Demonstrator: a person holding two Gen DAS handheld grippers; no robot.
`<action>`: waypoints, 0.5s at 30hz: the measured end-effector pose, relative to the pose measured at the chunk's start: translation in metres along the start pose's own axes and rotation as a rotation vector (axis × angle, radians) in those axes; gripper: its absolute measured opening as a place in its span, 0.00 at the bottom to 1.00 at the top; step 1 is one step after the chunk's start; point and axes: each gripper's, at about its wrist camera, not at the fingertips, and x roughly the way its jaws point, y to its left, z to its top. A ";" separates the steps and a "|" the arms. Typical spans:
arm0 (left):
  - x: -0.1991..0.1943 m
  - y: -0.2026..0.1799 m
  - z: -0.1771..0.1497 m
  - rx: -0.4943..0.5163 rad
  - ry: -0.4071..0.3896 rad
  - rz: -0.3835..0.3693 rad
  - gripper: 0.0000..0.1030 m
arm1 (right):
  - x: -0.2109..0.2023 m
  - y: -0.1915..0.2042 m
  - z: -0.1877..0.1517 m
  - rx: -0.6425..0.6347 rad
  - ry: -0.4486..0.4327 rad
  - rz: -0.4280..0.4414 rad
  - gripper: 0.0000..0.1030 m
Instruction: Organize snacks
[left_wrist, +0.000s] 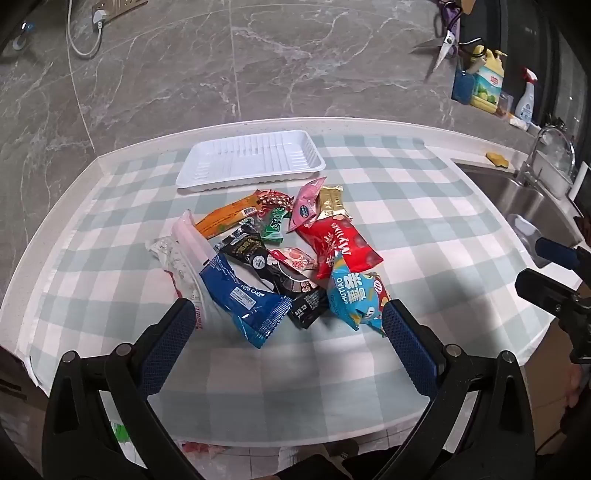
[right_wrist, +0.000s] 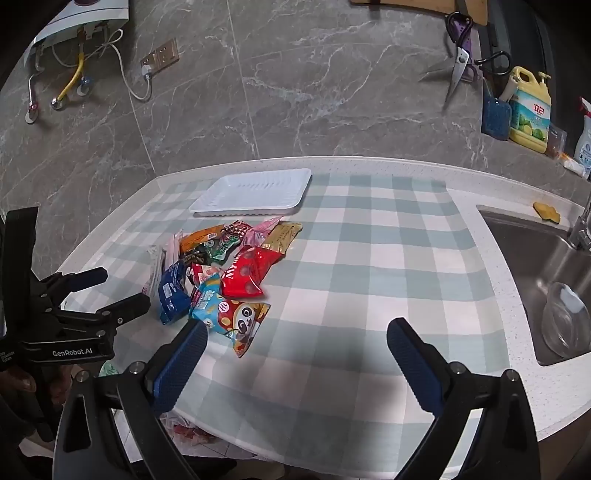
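Note:
A heap of several snack packets lies on the checked cloth: a dark blue roll-cake pack (left_wrist: 247, 299) (right_wrist: 171, 290), a red bag (left_wrist: 341, 243) (right_wrist: 245, 275), a light blue panda bag (left_wrist: 356, 295) (right_wrist: 231, 314), and black, orange, pink and gold ones. Behind the heap stands an empty white tray (left_wrist: 251, 160) (right_wrist: 251, 192). My left gripper (left_wrist: 288, 321) hovers open just in front of the heap, nothing between its fingers; from the right wrist it shows at the left (right_wrist: 122, 288). My right gripper (right_wrist: 295, 332) is open over bare cloth to the right of the heap.
A steel sink (right_wrist: 535, 266) with a glass bowl (right_wrist: 565, 321) and a tap (left_wrist: 543, 147) sits at the right. Detergent bottle (right_wrist: 530, 110), spray bottle (left_wrist: 526, 98) and hanging scissors (right_wrist: 460, 55) line the marble wall. The counter's front edge is near.

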 end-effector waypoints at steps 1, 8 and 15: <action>0.000 0.000 0.000 -0.001 0.000 -0.004 0.99 | 0.001 0.000 0.001 -0.001 0.031 -0.006 0.97; 0.000 0.000 0.000 -0.003 0.000 0.007 0.99 | 0.005 0.002 0.001 -0.004 0.027 -0.002 0.97; 0.002 0.005 -0.002 -0.003 0.001 0.006 0.99 | 0.005 0.002 0.002 -0.005 0.024 -0.001 0.97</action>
